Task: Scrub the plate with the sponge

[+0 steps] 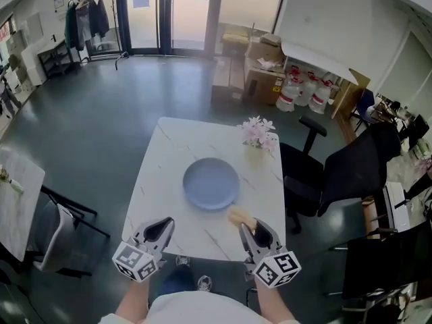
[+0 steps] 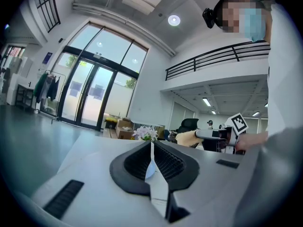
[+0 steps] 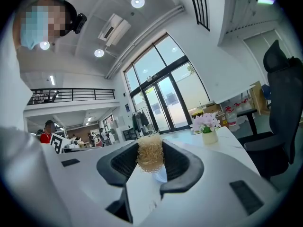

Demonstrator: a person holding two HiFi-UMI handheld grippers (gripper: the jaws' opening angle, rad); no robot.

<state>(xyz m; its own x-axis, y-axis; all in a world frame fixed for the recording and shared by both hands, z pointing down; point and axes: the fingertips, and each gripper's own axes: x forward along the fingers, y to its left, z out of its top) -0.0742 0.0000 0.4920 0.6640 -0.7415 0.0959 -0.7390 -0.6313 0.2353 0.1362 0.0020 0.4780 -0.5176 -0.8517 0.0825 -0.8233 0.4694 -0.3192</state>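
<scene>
The right gripper (image 1: pixel 255 233) has its jaws clamped on the sponge (image 3: pixel 150 157), which looks light, soft and best pinched by its rear end, just beside the stiff, probably slick plate (image 1: pixel 211 183) mid-tabletop (image 1: pixel 172 147), while the left gripper (image 1: pixel 160 231) hangs closed, empty.

In the head view the right gripper (image 1: pixel 255 229) covers the near end of the sponge (image 1: pixel 239 216), and the bottom edge cuts off the arms (image 1: pixel 133 306). In the right gripper view the sponge (image 3: pixel 150 153) hides most of the plate (image 3: pixel 161 175).
</scene>
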